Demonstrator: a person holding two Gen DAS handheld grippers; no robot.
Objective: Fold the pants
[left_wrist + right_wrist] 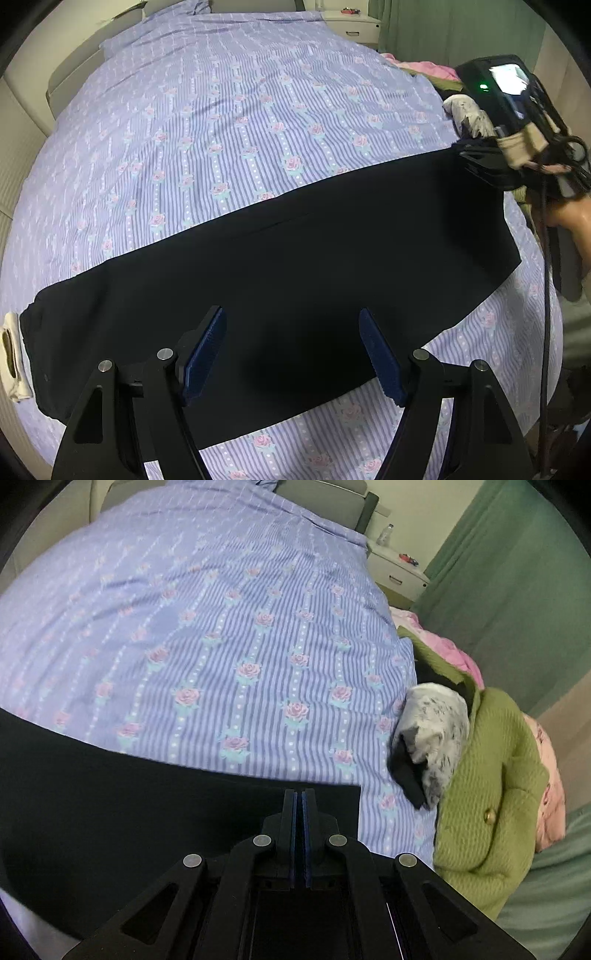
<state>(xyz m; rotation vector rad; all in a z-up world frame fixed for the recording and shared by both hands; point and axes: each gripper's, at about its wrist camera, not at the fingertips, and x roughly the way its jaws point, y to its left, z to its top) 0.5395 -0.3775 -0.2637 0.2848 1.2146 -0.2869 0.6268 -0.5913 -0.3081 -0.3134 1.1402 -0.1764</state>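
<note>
Pants [295, 280] lying as one long flat band across floral bedspread [221, 129]; right gripper [300, 805] clamps their far corner, left gripper [291, 350] spread open above the band; crosswise folds apparently remain

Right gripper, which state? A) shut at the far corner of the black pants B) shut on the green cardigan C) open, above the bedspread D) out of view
A: the right gripper has its pads pressed together at the corner of the black pants, and the left wrist view shows it at that far end; the green cardigan lies untouched beside it.
</note>
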